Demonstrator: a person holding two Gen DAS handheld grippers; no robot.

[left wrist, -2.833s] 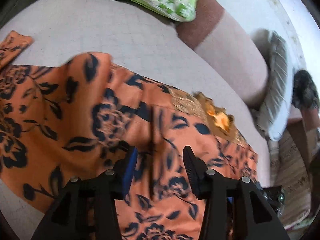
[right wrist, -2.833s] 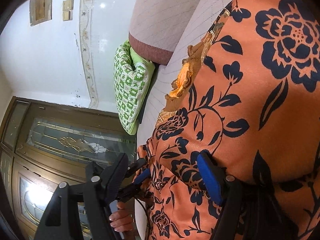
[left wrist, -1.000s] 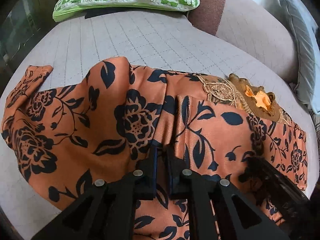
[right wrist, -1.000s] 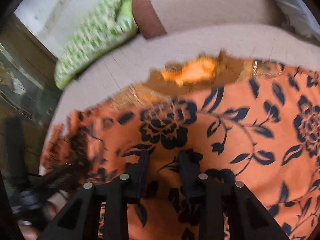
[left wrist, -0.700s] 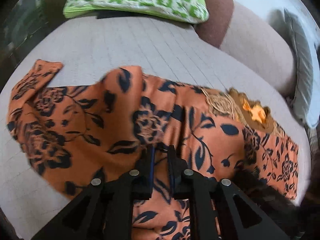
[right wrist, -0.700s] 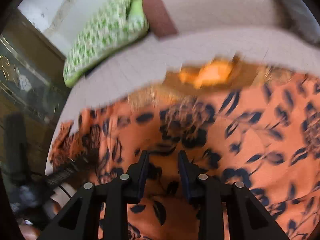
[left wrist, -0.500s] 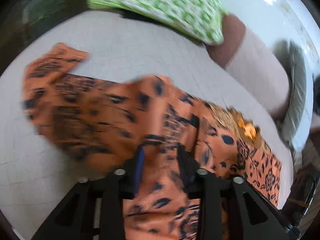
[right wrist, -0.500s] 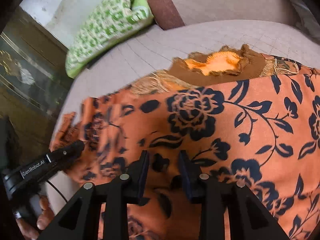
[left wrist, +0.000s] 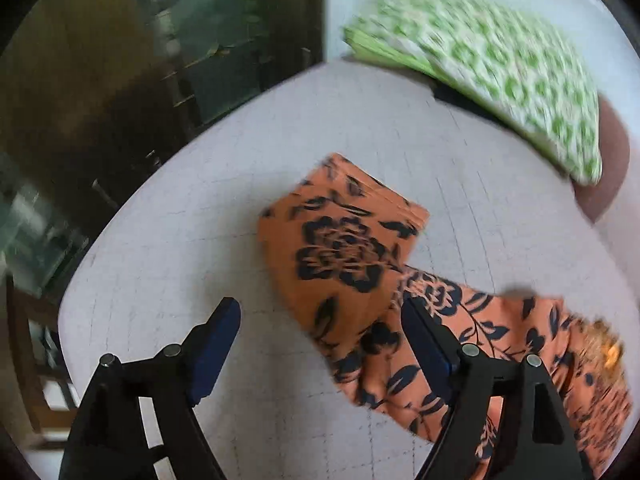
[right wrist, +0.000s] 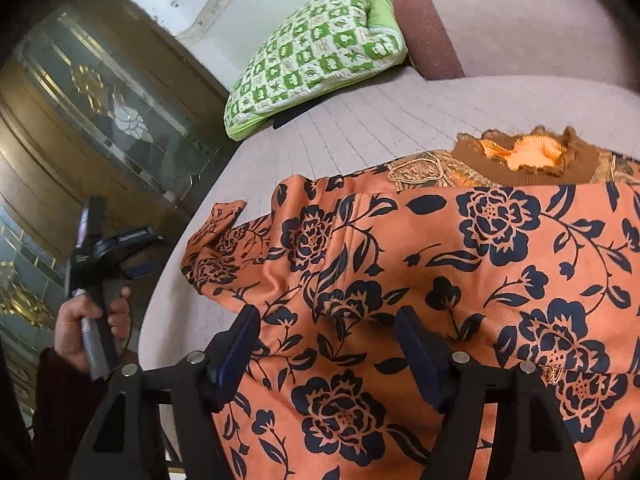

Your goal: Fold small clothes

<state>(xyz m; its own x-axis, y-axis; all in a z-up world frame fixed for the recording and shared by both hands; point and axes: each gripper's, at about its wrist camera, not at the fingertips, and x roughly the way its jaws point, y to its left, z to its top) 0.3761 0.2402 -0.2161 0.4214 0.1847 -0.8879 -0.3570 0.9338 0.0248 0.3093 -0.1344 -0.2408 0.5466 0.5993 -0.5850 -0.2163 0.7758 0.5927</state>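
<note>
Left claw point(left wrist: 320, 338) wide and opening, nothing between the pads, over bare pale quilted sofa seat point(left wrist: 192, 240). Orange garment with navy floral print point(left wrist: 340, 264) lies just right of it, sleeve end beside the right finger, untouched. Left hand point(right wrist: 86, 320) grips that claw's handle off the sofa edge. Right claw point(right wrist: 326, 344) also opening, pads apart, the garment spread flat under and between them, not pinched. Green-and-white checked cushion point(right wrist: 316, 52) at the sofa's far end, against the brown-trimmed backrest point(right wrist: 428, 28).
</note>
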